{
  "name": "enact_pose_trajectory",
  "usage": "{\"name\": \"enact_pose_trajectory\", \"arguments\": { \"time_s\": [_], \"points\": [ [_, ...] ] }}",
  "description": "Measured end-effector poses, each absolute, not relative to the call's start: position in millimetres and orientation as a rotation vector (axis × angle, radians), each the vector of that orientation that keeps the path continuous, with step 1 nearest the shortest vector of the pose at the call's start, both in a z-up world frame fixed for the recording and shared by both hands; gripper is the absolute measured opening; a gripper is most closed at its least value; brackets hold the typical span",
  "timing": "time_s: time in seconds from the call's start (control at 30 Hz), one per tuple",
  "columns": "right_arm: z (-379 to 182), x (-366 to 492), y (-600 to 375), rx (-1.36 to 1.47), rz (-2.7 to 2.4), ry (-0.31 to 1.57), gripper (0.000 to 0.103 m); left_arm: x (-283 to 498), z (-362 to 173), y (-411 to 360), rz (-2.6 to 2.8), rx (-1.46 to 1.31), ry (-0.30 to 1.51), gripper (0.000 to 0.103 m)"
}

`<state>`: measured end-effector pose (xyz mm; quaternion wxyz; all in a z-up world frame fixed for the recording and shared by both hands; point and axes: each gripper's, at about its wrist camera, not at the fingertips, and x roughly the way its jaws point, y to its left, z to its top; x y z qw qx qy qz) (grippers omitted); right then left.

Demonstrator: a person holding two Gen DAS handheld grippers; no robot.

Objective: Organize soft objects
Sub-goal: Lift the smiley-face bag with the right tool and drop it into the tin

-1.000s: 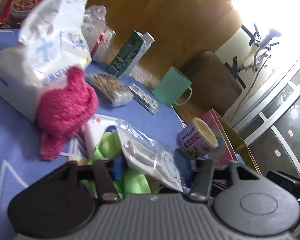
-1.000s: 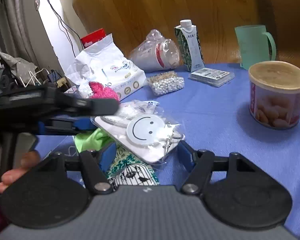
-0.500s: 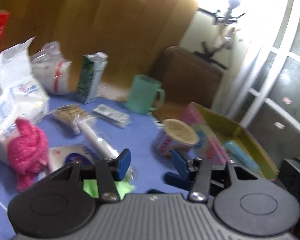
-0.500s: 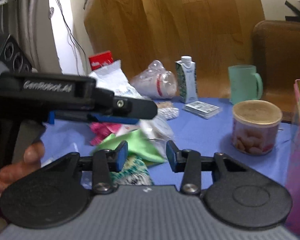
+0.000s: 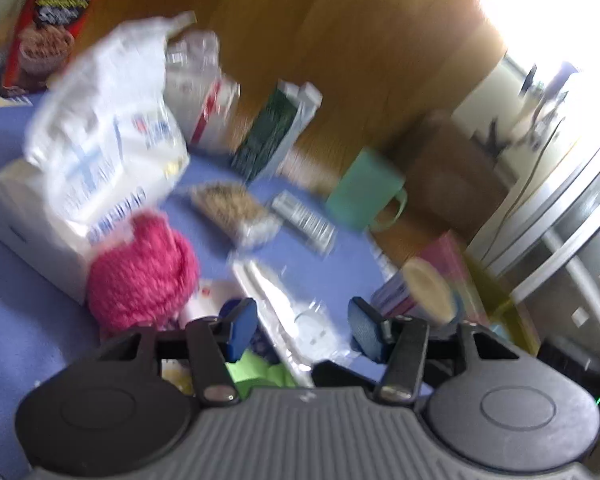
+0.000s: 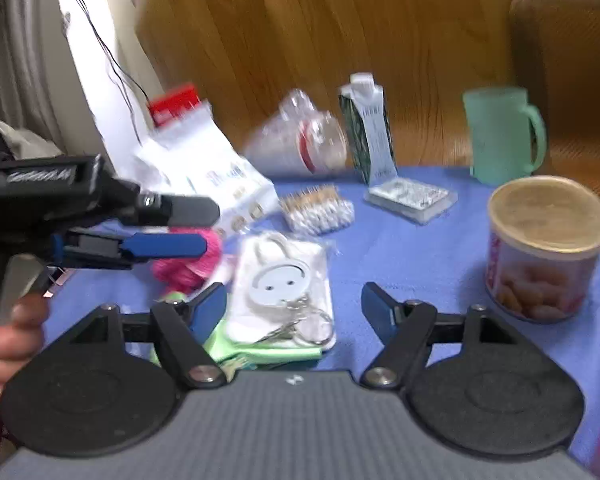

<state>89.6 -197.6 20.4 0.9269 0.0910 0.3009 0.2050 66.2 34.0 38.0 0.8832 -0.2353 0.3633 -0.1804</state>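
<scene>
A pink knitted piece (image 5: 140, 276) lies on the blue tablecloth (image 5: 20, 320) against a white tissue pack. Beside it, a clear packet with a smiley keyring (image 6: 284, 280) rests on a green cloth (image 6: 260, 350). My left gripper (image 5: 302, 330) hovers over the packet's near end. Its jaws are opening and the blue pads do not touch the packet. From the right wrist view, the left gripper (image 6: 204, 228) hangs just above the pink knit (image 6: 196, 264). My right gripper (image 6: 294, 308) is opening too; the packet lies between and beyond its fingers, untouched.
At the back stand a white tissue pack (image 6: 204, 176), a red box (image 5: 48, 20), a carton (image 6: 368, 136) and a green mug (image 6: 500, 136). A snack can (image 6: 544, 248), a swab packet (image 6: 316, 208) and a flat clear case (image 6: 412, 196) are nearer. A hand (image 6: 4, 344) holds the left gripper.
The packet hid the left fingertips a second ago; now they stand apart, blue pads showing. The right jaws narrowed, then spread wider. Both views lifted, then tipped back down to the table.
</scene>
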Motion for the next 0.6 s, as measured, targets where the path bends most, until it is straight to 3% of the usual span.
{"name": "enact_pose_trajectory", "arguments": {
  "time_s": [0.07, 0.1, 0.2, 0.33, 0.6],
  "points": [
    [9.8, 104.6, -191.1, 0.2, 0.459, 0.689, 0.076, 75.3, 28.3, 23.9, -0.373, -0.457, 0.798, 0.044],
    [7.4, 107.8, -189.0, 0.212, 0.473, 0.691, 0.07, 75.9, 28.1, 20.7, -0.357, -0.438, 0.795, 0.044],
    [14.3, 102.3, -188.1, 0.185, 0.417, 0.641, 0.055, 72.0, 40.0, 16.1, -0.377, -0.422, 0.749, 0.043],
    [30.3, 81.6, -203.8, 0.193, 0.379, 0.54, 0.048, 64.3, 65.9, 0.0, -0.444, -0.408, 0.677, 0.043],
    [65.9, 11.1, -248.6, 0.175, 0.158, 0.316, 0.048, 51.9, 110.4, -91.5, -0.632, -0.298, 0.597, 0.046]
  ]
}}
